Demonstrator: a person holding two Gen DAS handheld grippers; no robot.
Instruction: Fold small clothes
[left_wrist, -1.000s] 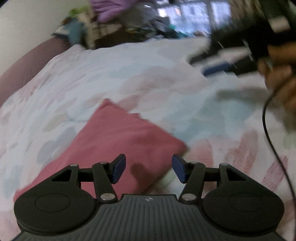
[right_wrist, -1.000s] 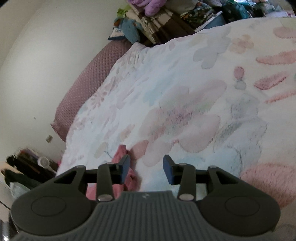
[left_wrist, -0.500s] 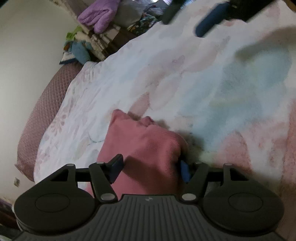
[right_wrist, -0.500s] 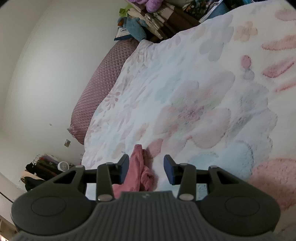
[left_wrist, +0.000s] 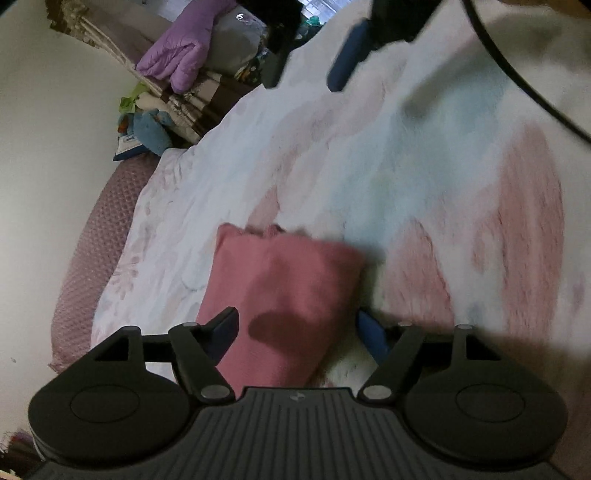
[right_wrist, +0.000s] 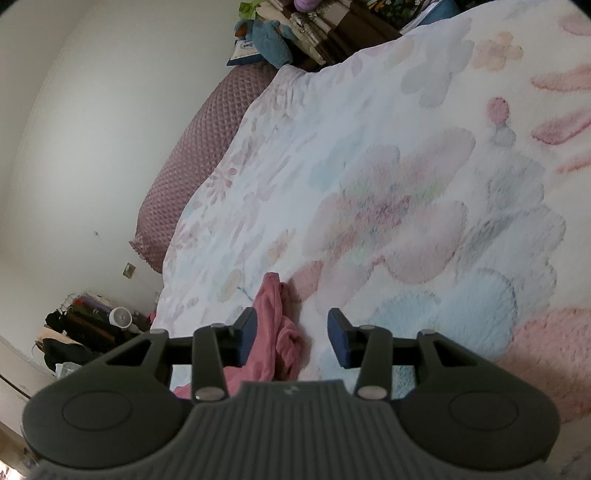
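On the floral fleece bed cover (left_wrist: 424, 177), the folded pink knit garment (left_wrist: 280, 295) sits between the opening left gripper (left_wrist: 299, 325); snagging could unfold it; right gripper (right_wrist: 291, 332) half-open, empty

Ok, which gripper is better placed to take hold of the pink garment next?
Left. The left gripper has the pink garment between its opening jaws, pads clear of it. The right gripper is open beside the bunched end, with cloth only by one finger.

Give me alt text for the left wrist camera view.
The left gripper, its jaws opening, straddles a folded pink garment lying on a floral blanket. The right gripper hovers blurred at the top.
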